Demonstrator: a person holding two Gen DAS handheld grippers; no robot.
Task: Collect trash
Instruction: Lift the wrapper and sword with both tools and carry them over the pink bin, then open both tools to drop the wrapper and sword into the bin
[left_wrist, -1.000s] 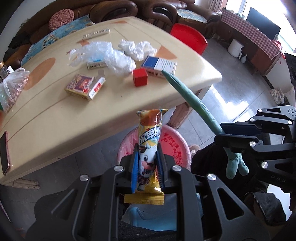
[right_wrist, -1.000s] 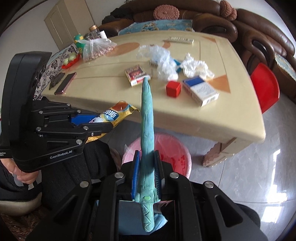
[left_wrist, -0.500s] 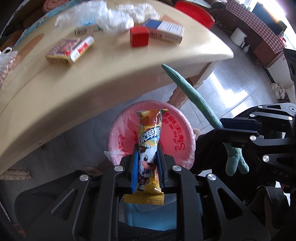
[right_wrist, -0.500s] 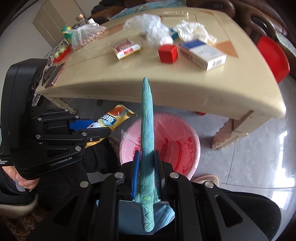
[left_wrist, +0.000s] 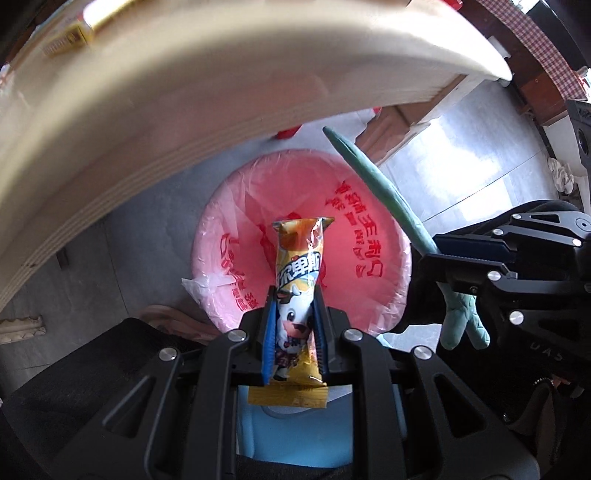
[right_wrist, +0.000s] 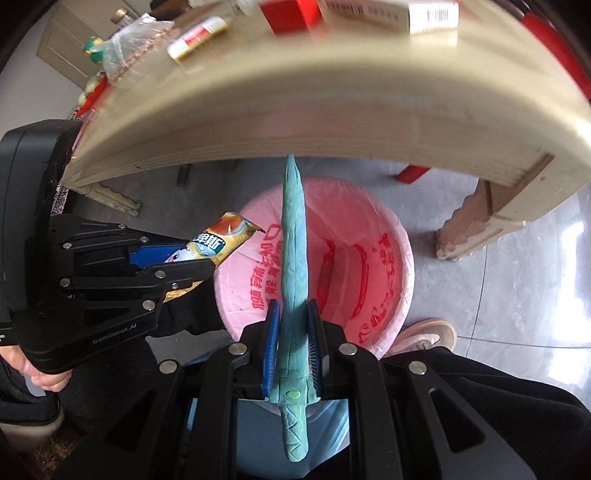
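Note:
My left gripper (left_wrist: 294, 302) is shut on a yellow snack wrapper (left_wrist: 299, 273) with a cartoon cow, held above the near rim of a pink-lined trash bin (left_wrist: 236, 206). My right gripper (right_wrist: 293, 314) is shut on a long green toy lizard tail (right_wrist: 294, 236) that points out over the same bin (right_wrist: 391, 236). In the left wrist view the right gripper (left_wrist: 443, 273) and the green toy (left_wrist: 373, 184) show at the right. In the right wrist view the left gripper (right_wrist: 184, 258) and wrapper (right_wrist: 218, 240) show at the left.
The beige table (left_wrist: 184, 92) edge hangs over the far side of the bin, with boxes on top (right_wrist: 388, 11). A table leg (right_wrist: 480, 225) stands right of the bin. A person's shoe (right_wrist: 424, 332) is beside the bin.
Both grippers have dropped below the table edge and moved in over the bin, still holding the wrapper and the green toy.

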